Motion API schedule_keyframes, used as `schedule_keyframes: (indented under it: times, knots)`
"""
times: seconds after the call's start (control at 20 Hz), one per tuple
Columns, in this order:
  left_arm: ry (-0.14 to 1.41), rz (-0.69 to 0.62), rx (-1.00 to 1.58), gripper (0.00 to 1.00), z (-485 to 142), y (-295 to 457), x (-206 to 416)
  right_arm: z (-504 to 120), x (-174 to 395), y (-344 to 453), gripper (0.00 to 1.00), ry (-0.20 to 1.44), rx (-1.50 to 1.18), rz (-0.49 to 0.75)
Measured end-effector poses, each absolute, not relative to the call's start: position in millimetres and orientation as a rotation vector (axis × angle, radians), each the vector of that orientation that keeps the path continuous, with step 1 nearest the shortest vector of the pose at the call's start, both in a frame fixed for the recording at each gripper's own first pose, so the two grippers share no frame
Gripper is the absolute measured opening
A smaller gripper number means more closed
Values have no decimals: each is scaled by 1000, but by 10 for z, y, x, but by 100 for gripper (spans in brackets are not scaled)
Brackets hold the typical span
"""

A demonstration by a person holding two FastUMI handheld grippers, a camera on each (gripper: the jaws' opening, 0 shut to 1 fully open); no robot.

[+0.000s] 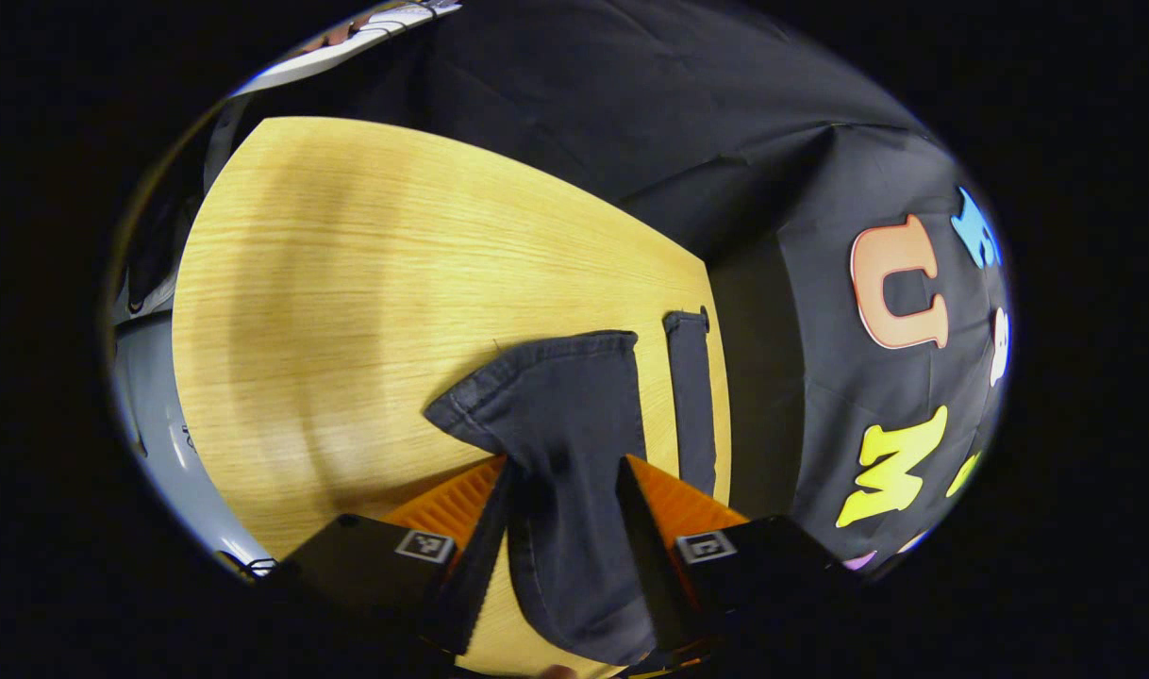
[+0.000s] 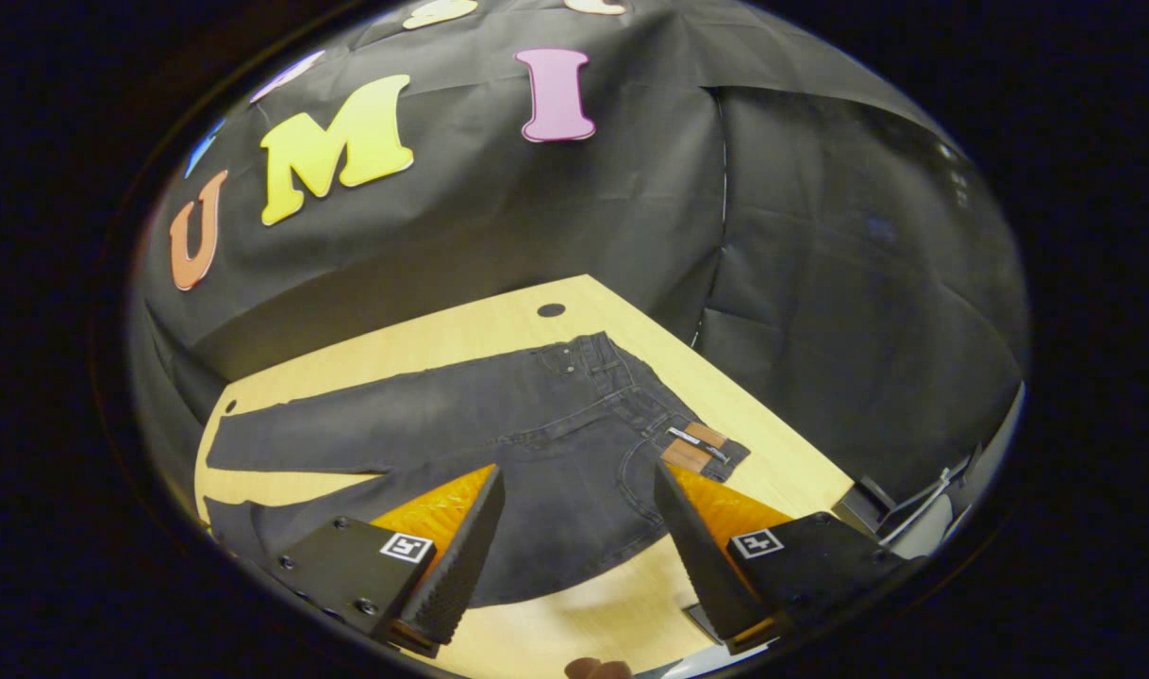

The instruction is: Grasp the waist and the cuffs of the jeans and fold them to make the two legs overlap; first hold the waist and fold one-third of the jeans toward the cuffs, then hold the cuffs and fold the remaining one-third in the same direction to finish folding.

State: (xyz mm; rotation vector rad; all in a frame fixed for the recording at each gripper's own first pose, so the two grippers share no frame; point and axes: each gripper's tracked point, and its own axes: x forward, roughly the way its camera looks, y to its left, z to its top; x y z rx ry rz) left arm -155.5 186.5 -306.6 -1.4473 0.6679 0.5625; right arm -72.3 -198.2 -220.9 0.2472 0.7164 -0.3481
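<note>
Dark jeans (image 2: 499, 415) lie flat on the wooden table (image 2: 424, 344), waist (image 2: 631, 382) to the right and both legs running left. In the right gripper view my right gripper (image 2: 579, 528) hovers open over the seat, just short of the brown waist patch (image 2: 692, 451), with nothing between its fingers. In the left gripper view my left gripper (image 1: 565, 490) straddles one leg near its cuff (image 1: 537, 377). The cloth is bunched between both fingers and the cuff flares wider beyond them. The other cuff (image 1: 690, 396) lies flat to the right, by the table edge.
The table (image 1: 348, 283) stretches bare to the left of the cuffs. A cable hole (image 2: 551, 309) sits behind the waist. Black booth cloth (image 2: 820, 283) closes the far sides. Grey floor (image 1: 150, 405) lies past the left edge, and some gear (image 2: 914, 509) beyond the right corner.
</note>
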Motion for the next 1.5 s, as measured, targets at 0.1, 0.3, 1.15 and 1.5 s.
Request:
schedule_keyframes:
  times: [0.1,0.3,1.15,1.5]
  knots:
    - [627,581,-1517,22,-3084,1869,-1541,-2250,-751,-2031,98,728,251,-364]
    - [643,581,-1488,5,-3095,1862,-1561,-2467,-827,-2196,94,803,335,-404]
    - [651,607,-1536,5,-3077,1855,-1580,-3156,-589,-2216,98,1020,989,-439]
    - [669,614,-1529,5,-3077,1851,-1583,-3443,-366,-2325,26,753,1325,-373]
